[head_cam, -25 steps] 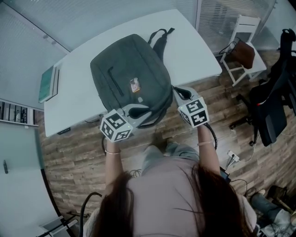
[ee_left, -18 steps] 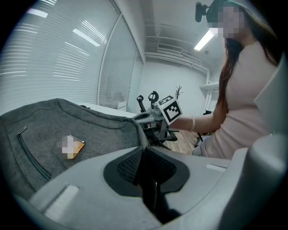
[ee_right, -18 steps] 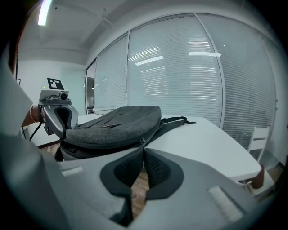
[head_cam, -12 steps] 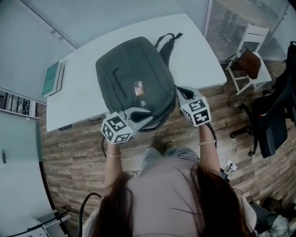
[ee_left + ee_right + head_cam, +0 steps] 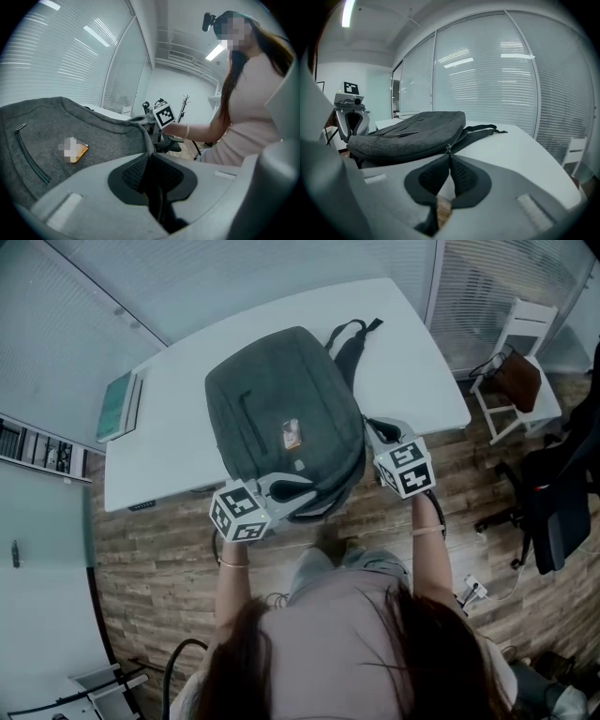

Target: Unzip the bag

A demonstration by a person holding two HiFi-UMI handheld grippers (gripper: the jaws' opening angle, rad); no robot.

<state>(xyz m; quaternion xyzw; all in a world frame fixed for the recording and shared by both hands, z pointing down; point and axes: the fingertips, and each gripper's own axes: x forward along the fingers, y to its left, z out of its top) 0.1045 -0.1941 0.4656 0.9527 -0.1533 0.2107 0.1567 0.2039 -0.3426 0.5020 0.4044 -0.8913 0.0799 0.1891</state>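
Note:
A dark grey backpack [image 5: 281,418] lies flat on the white table [image 5: 412,362], its straps [image 5: 352,334] at the far end and an orange label [image 5: 292,434] on top. My left gripper [image 5: 307,491] is shut on the bag's near edge [image 5: 140,131], with dark fabric pinched between its pads. My right gripper [image 5: 368,425] is at the bag's right side. In the right gripper view its tips [image 5: 449,153] close on the small metal zipper pull [image 5: 448,147], with the bag [image 5: 412,133] lying just beyond them.
A green book [image 5: 120,407] lies at the table's left end. A white chair with a brown bag [image 5: 520,381] and a black office chair [image 5: 562,493] stand on the wood floor to the right. The bag's near end overhangs the table's front edge.
My right gripper has slid a little along the bag's right side, away from the person. The left gripper has kept its hold on the near edge.

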